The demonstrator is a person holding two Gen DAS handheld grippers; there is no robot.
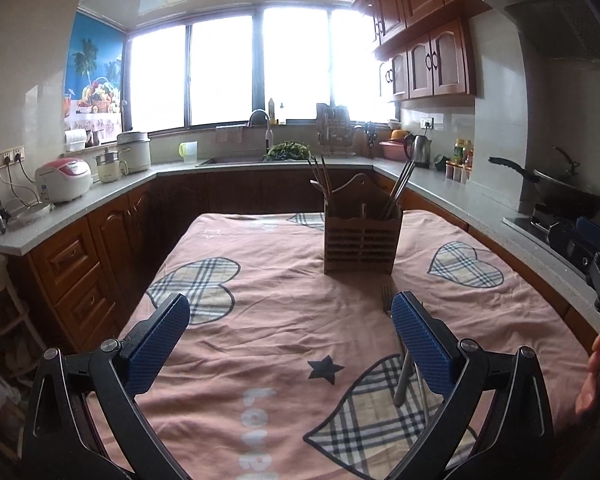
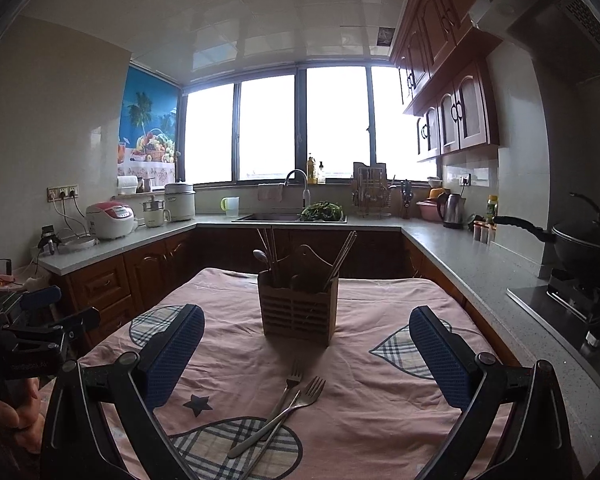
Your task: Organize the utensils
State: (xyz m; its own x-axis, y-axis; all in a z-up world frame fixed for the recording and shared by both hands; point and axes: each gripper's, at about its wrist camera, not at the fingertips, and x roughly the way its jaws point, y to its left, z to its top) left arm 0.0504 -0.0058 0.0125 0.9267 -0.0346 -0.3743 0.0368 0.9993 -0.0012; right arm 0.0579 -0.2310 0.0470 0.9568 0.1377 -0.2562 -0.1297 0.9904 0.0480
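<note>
Left gripper (image 1: pixel 290 344): jaws spread wide, nothing between them, held above the pink cloth (image 1: pixel 276 304); its right pad (image 1: pixel 420 344) covers part of the forks in its own view.
Right gripper (image 2: pixel 306 360): jaws wide apart, nothing held, hovering over the table with the forks lying between its fingers in its own view.
Forks (image 2: pixel 284 408): two metal forks crossed over each other on the cloth, tines pointing toward the holder, handles resting on a plaid heart patch (image 2: pixel 240 440).
Utensil holder (image 2: pixel 298 308): slatted wooden caddy standing upright beyond the forks, near but apart from them; chopsticks (image 2: pixel 342 254) lean out of its right side, more sticks and a spoon (image 2: pixel 260 257) rise from its left.
Around: grey counter (image 2: pixel 452 256) wraps the room, with a sink (image 2: pixel 268 217), kettle (image 2: pixel 452 204), rice cooker (image 2: pixel 110 218) and a black wok (image 2: pixel 584 248) on the stove at right.
In the way: nothing lies between forks and holder.
</note>
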